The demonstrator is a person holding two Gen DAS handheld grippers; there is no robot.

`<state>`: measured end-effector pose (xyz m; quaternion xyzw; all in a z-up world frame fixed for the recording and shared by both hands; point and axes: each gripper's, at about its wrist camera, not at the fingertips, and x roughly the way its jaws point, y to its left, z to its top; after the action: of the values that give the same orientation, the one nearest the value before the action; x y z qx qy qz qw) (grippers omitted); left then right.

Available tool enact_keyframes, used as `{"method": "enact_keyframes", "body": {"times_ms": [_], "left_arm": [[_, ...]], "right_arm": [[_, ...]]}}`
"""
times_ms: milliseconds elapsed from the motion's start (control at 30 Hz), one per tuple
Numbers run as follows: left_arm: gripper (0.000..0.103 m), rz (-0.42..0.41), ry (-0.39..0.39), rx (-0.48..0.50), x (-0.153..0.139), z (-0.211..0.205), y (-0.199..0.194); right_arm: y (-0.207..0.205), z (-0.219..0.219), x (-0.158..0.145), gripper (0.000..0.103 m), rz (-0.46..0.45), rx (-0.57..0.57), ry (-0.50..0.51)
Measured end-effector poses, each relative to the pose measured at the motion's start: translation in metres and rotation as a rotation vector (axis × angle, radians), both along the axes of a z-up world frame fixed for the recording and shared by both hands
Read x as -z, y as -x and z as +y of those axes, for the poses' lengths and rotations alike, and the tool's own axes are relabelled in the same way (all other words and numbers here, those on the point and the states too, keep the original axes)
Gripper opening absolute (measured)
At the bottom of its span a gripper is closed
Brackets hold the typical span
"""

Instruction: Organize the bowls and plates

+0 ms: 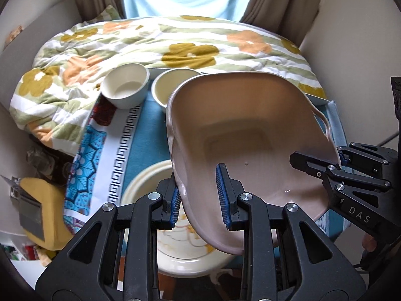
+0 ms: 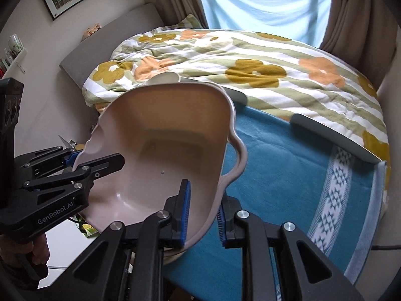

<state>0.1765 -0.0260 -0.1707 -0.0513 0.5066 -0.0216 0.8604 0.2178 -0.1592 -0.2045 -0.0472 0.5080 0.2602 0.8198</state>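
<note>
A large pale pink baking dish with scalloped handles [image 1: 240, 135] is held in the air by both grippers. My left gripper [image 1: 200, 198] is shut on its left rim, one finger inside and one outside. My right gripper [image 2: 201, 213] is shut on its right rim; it also shows in the left wrist view [image 1: 335, 163]. The left gripper shows in the right wrist view [image 2: 82, 159]. The dish fills the right wrist view [image 2: 160, 150]. Under it lies a cream patterned plate [image 1: 147, 183]. Two white bowls [image 1: 125, 85] [image 1: 166, 85] stand behind.
A teal towel [image 2: 288, 165] covers a grey tray [image 2: 333, 135] on the bed. A floral striped duvet [image 1: 175, 42] lies behind. A patterned cloth [image 1: 107, 145] is on the left. Curtains and a window are at the back.
</note>
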Motion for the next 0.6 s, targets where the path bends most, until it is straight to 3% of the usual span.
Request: {"method": "enact_keyframes", "body": {"times_ms": [267,600], "left_arm": [[0.023,0.048,0.061,0.172,0.029,-0.107,0.015],[0.023,0.135,0.084,0.31,0.099,-0.187,0.023]], "right_arm": [[0.044,-0.106,0.011,0.018,0.025,0.194,0.038],[0.083,-0.182,0.075,0.018,0.092,0.367,0.062]]}}
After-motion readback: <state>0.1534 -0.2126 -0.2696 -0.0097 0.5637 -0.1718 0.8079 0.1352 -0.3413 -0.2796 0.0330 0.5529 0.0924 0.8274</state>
